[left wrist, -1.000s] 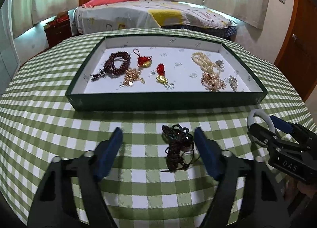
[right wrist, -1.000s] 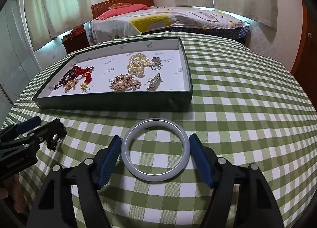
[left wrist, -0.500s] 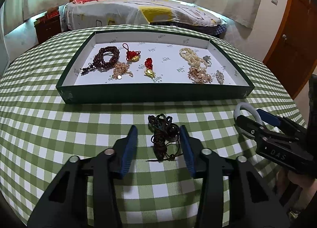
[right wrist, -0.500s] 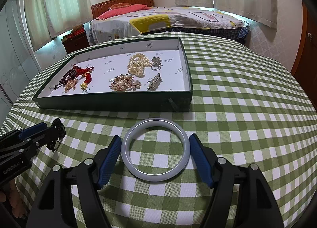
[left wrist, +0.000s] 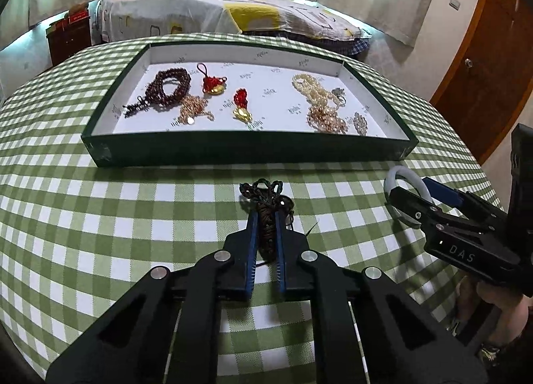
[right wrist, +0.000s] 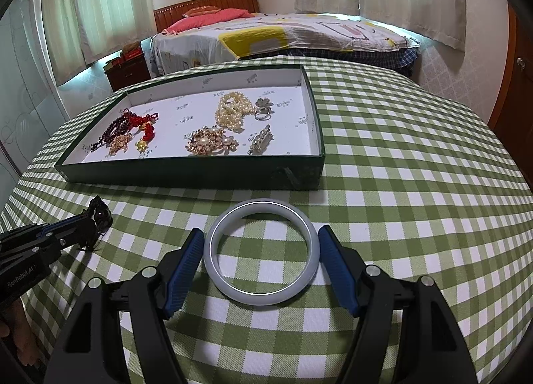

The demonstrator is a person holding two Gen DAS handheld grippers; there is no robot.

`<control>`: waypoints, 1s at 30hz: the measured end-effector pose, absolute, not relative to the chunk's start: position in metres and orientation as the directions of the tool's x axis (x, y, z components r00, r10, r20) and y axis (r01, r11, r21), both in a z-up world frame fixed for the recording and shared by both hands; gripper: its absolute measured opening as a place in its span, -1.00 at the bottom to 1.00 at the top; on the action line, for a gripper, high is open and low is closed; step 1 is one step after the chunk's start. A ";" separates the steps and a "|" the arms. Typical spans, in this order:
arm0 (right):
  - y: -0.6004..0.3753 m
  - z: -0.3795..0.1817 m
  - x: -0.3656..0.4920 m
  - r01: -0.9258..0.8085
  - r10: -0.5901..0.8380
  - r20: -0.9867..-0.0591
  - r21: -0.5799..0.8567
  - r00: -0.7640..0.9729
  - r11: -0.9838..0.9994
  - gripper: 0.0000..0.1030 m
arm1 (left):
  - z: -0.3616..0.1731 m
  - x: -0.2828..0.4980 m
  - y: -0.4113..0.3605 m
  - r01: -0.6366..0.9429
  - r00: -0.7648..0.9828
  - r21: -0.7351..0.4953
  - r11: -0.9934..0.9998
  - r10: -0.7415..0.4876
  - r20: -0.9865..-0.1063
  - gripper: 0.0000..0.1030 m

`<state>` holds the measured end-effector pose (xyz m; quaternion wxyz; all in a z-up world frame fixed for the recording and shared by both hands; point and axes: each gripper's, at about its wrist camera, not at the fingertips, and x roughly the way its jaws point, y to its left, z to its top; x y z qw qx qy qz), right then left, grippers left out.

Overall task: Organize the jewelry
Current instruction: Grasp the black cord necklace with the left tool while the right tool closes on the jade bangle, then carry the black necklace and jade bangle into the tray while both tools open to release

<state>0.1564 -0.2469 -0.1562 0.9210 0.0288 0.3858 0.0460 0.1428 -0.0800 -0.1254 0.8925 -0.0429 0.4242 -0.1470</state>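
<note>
My left gripper point(left wrist: 266, 217) is shut on a dark corded necklace point(left wrist: 266, 199) that lies on the checked tablecloth in front of the tray; it also shows in the right wrist view point(right wrist: 100, 214). My right gripper point(right wrist: 261, 237) is open, its blue fingers on either side of a pale jade bangle point(right wrist: 261, 295) that lies flat on the cloth. The bangle point(left wrist: 404, 175) and right gripper point(left wrist: 424, 195) show at the right in the left wrist view. The green tray point(left wrist: 246, 150) holds several jewelry pieces.
In the tray lie dark red beads point(left wrist: 168, 89), red-and-gold charms point(left wrist: 213, 84), a pearl necklace point(right wrist: 231, 110), gold brooches point(right wrist: 211, 142) and a ring point(right wrist: 263, 107). A bed point(right wrist: 283, 34) stands beyond the round table. A wooden door point(left wrist: 493, 60) is at the right.
My left gripper has closed from wide open onto the dark corded necklace. The right gripper and the bangle have stayed in place.
</note>
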 end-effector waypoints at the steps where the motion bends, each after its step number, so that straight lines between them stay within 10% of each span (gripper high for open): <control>1: -0.247 -0.156 0.156 -0.064 0.108 -0.705 0.088 0.701 0.994 0.33 | -0.123 0.142 -0.079 0.226 0.605 -0.196 0.954 -0.295 -0.739 -0.81; 30: -0.223 -0.111 0.144 -0.125 0.148 -0.606 0.080 0.782 0.989 0.33 | -0.060 0.136 -0.067 0.235 0.738 -0.145 0.961 -0.273 -0.617 -0.83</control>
